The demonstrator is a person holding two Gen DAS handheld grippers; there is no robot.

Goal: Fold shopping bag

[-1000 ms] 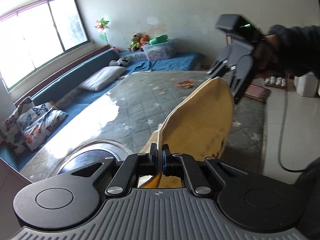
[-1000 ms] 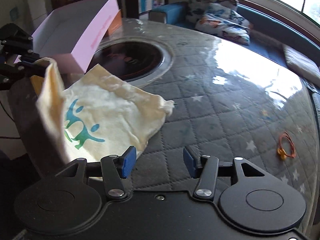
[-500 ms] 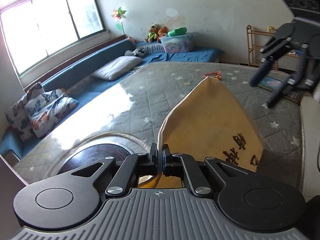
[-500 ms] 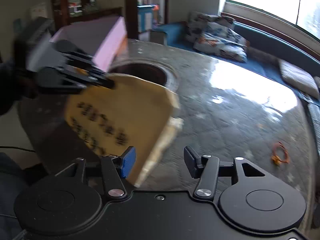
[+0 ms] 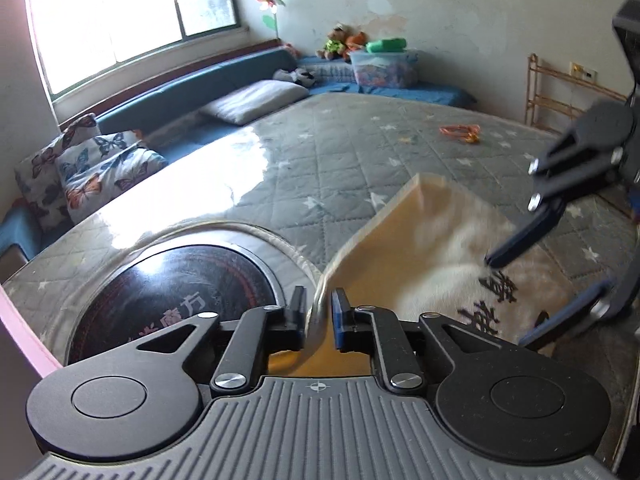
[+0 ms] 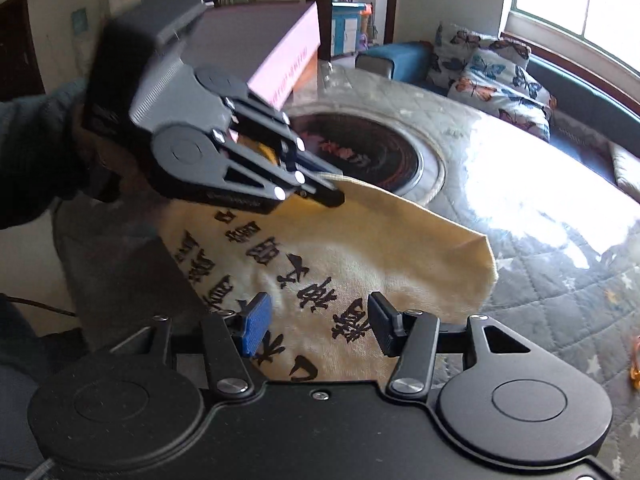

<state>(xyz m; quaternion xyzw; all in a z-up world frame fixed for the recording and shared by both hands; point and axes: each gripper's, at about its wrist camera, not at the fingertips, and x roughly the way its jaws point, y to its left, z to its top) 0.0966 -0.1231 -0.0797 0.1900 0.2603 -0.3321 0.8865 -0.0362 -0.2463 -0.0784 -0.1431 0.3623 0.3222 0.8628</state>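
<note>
Broadly, we are working over a grey quilted cover with stars point(image 5: 360, 168) that fills the middle of both views, with a round dark inset point(image 5: 172, 296) at lower left of the left wrist view and a pink box point(image 6: 280, 52) at upper centre of the right wrist view.

Next down, the shopping bag point(image 6: 360, 256): cream cloth with black characters, lying across the centre of the right wrist view, printed side up, mostly down on the cover; a second ago it hung in the air.

Left gripper point(image 5: 319, 314), bottom centre of its own view: its jaws have just been opening. The bag's edge is between them, but the pads stand a little apart from the cloth, so we read the hold as released.

Right gripper point(image 6: 316, 326): jaws about half open, over the print, gripping nothing.

We judge that the bag has just been flipped and laid out, and that the fold proper is not yet begun. The far corner point(image 6: 486, 248) looks slightly lifted; it may need smoothing first.
</note>
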